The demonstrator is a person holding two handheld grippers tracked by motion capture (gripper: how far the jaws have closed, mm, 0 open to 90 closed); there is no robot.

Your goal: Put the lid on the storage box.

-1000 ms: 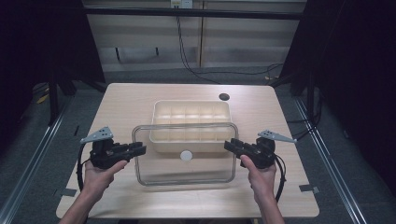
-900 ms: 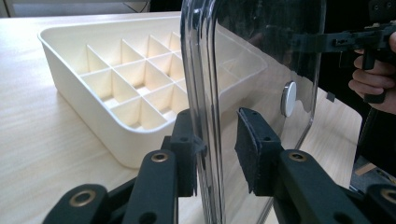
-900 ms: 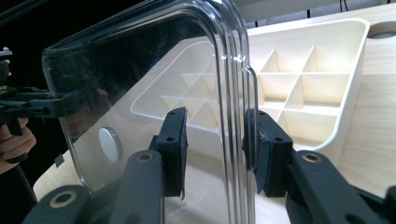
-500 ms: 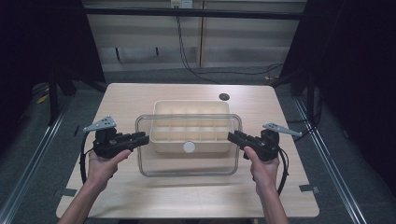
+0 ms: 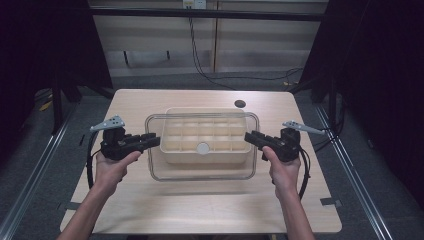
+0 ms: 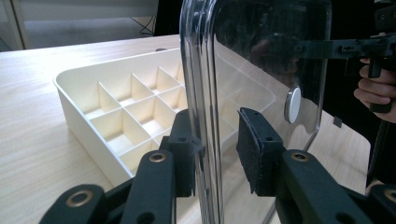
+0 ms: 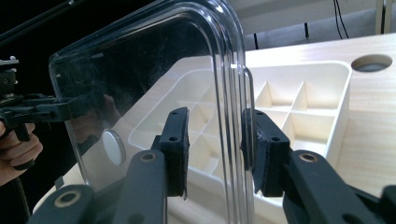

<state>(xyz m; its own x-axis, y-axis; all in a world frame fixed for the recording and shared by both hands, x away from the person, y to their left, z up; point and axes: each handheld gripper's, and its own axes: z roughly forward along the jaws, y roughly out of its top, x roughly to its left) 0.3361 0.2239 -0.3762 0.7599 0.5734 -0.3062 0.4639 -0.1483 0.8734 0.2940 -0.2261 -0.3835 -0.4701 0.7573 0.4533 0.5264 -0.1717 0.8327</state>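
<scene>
- Left gripper (image 5: 151, 141) and right gripper (image 5: 252, 137) were clamped on opposite edges of the clear lid (image 5: 202, 172).
- It was held level over the divided tray (image 5: 172, 116) on the bench (image 5: 210, 210), seemingly for covering.

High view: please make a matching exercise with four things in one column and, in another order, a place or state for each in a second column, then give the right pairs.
Things:
1. clear lid
2. cream divided tray
3. round hole
4. left hand-held gripper

Places or states:
A. in the tabletop, behind the tray
B. held up at both short edges
C. resting on the table, compartments empty
D. at the lid's left edge

Pairs: 1-B, 2-C, 3-A, 4-D
</scene>
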